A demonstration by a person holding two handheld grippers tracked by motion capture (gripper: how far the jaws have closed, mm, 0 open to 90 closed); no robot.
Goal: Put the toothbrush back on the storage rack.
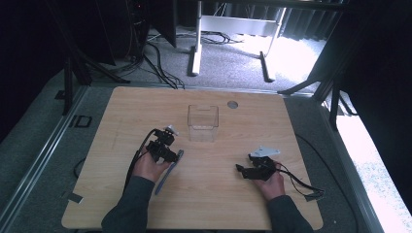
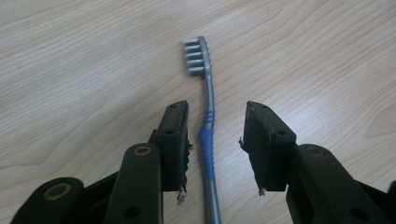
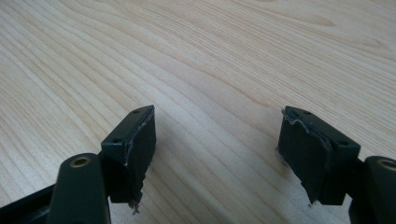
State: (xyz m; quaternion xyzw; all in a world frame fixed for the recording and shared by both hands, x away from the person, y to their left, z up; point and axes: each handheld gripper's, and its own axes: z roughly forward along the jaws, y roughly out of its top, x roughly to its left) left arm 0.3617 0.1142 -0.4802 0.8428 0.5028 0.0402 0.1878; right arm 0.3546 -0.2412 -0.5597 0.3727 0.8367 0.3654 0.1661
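one toothbrush (image 2: 208, 116) down on the table (image 1: 218, 194), one clear plastic box (image 1: 202, 123) up the middle, and two grippers in play: left gripper (image 2: 215, 140), right gripper (image 3: 217, 154). one grey disc (image 1: 232, 104) at the far edge.

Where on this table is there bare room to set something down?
Bare wood lies between the clear container and the right gripper, along the table's far edge, and down its left side. The crowded spot is the left gripper, its jaws open astride the toothbrush.
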